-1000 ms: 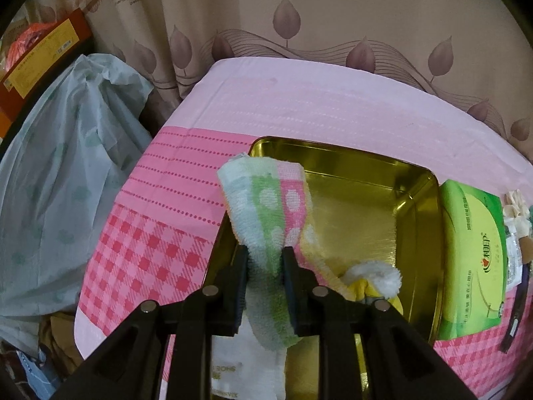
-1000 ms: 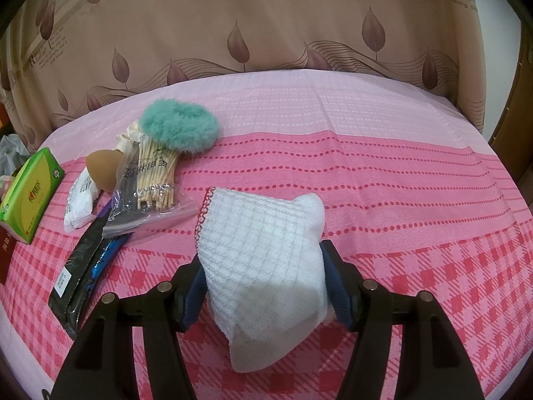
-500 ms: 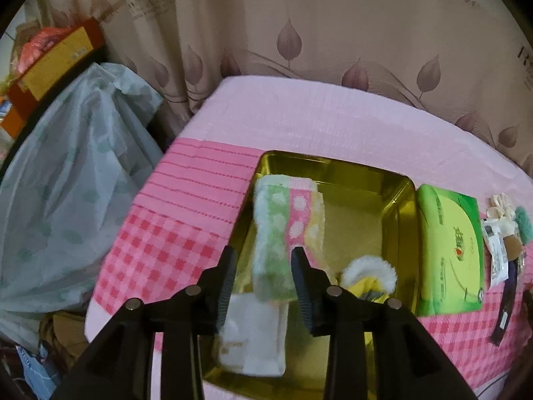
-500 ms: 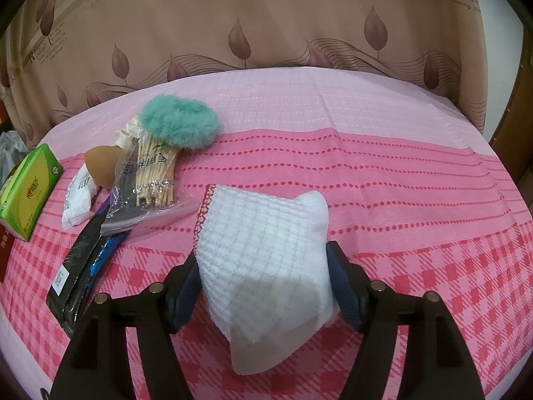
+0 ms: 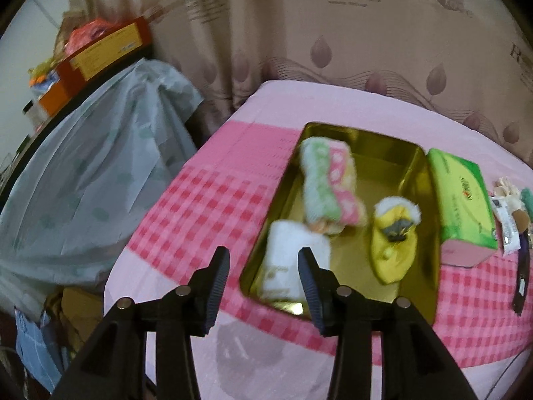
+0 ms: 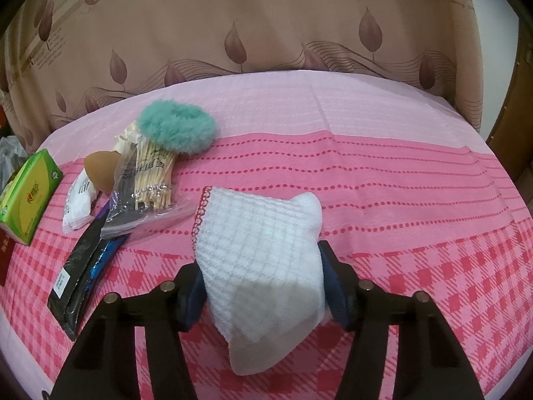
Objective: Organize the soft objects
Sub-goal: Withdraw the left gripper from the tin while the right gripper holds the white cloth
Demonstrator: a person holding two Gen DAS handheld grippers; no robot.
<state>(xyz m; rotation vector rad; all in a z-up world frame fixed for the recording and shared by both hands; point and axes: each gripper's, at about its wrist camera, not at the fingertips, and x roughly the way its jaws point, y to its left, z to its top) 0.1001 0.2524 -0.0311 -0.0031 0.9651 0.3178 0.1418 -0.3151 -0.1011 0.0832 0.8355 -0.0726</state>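
Observation:
In the left wrist view a gold tin holds a green-and-pink dotted towel, a folded white cloth and a yellow fuzzy sock. My left gripper hovers over the tin's near-left corner. Its jaws are opening and grip nothing. In the right wrist view a white waffle cloth sits between the fingers of my right gripper. These jaws are closing, and both pads press on the cloth's sides. Its lower end droops toward the camera.
A green tissue pack lies right of the tin. Left of the white cloth lie a teal fluffy puff, a bag of cotton swabs, a brown sponge and black packets. A curtain hangs behind the pink-covered table.
The left gripper let go of the dotted towel, which now lies in the tin, and drew back and up with wider jaws. The right gripper stayed put, widened slightly, then narrowed on the white cloth.

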